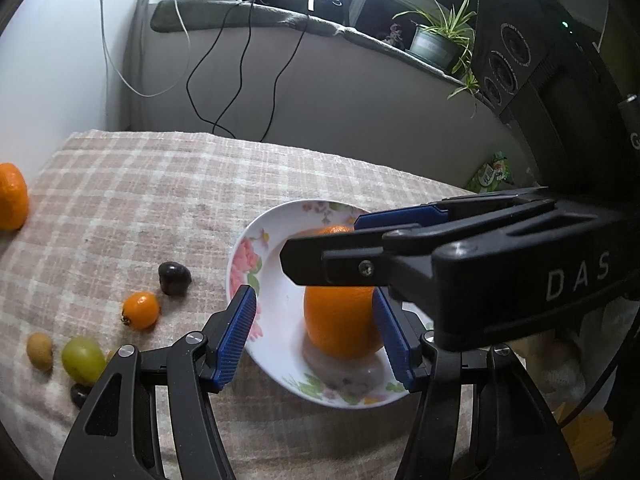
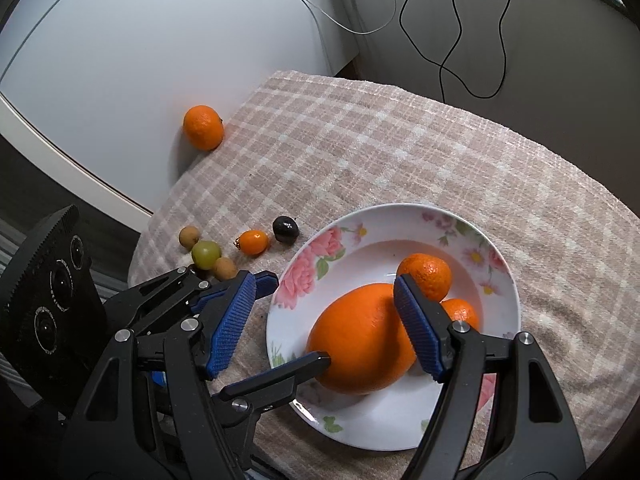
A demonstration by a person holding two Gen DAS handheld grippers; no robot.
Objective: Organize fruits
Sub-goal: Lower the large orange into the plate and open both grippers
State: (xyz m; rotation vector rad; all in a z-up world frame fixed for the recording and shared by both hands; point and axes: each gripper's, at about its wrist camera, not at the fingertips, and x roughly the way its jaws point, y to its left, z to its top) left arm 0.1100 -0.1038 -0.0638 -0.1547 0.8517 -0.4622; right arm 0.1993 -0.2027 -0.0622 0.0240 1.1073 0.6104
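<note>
A large orange (image 2: 362,340) lies in a white floral plate (image 2: 304,280) with two mandarins (image 2: 426,274) behind it. My left gripper (image 1: 316,332) is open; its right pad touches the orange (image 1: 340,320) and its left pad stands apart over the plate's rim (image 1: 240,264). My right gripper (image 2: 324,320) is open above the orange and crosses the left wrist view (image 1: 320,252). Loose on the checked cloth are a kumquat (image 2: 253,242), a dark cherry (image 2: 285,230), a green grape (image 2: 206,254) and two longans (image 2: 189,237).
Another mandarin (image 2: 203,127) lies at the cloth's far left edge against a white panel (image 2: 120,60). Cables (image 1: 240,60) hang down the wall behind the table. A potted plant (image 1: 436,42) stands on the sill at the back right.
</note>
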